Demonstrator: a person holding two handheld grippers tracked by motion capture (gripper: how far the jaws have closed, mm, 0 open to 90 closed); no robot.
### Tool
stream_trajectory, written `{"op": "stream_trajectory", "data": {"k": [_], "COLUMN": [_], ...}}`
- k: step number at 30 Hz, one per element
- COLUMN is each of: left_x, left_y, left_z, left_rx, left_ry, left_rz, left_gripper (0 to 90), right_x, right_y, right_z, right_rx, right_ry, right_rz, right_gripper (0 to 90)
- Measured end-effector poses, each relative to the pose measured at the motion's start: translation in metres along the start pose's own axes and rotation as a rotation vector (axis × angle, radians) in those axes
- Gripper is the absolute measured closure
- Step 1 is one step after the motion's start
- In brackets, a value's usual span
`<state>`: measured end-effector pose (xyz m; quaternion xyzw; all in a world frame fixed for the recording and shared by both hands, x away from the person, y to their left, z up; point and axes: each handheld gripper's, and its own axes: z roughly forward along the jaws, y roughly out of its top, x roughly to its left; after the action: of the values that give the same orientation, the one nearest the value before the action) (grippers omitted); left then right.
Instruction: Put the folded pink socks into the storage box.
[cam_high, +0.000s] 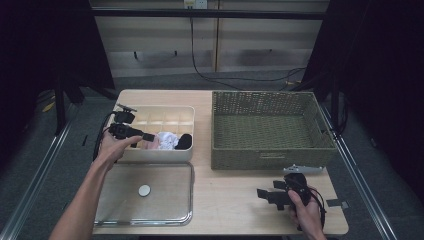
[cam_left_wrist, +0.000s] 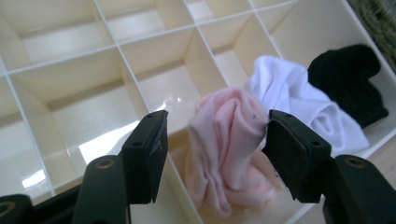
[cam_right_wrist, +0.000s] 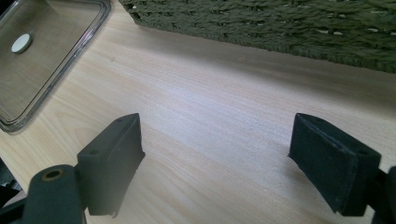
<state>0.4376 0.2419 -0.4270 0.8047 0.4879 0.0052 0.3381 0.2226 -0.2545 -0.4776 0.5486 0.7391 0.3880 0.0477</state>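
- The left gripper (cam_high: 148, 136) hangs over the near row of the cream plastic divided organiser box (cam_high: 150, 156). Its jaws stand apart on either side of the rolled pale pink sock (cam_left_wrist: 229, 149) without pressing on it.
- That sock stands in a near compartment, just left of the rolled white sock (cam_left_wrist: 299, 100) and the rolled black sock (cam_left_wrist: 348, 81).
- To finish the release well, I would lift straight up so neither pad drags the roll out of its cell or catches a divider wall.
- The left forearm reaches in from the lower left, hand wrapped over the tool.
- The clear plastic lid with a white round knob (cam_high: 144, 190) lies flat in front of the box.
- The green woven wicker basket (cam_high: 272, 155) sits to the right.
- The right gripper (cam_high: 261, 193) rests low over the light wooden table (cam_high: 225, 200), jaws wide apart, nothing between them.
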Motion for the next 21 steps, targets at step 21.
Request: {"op": "stream_trajectory", "data": {"k": [21], "left_x": [0.001], "left_y": [-0.008], "left_z": [0.018], "left_rx": [0.119], "left_ry": [0.004], "left_rz": [0.028], "left_gripper": [76.5], "right_x": [0.001], "right_y": [-0.001], "right_z": [0.001], "right_rx": [0.011], "right_ry": [0.007], "right_rz": [0.0], "right_gripper": [16.5]}}
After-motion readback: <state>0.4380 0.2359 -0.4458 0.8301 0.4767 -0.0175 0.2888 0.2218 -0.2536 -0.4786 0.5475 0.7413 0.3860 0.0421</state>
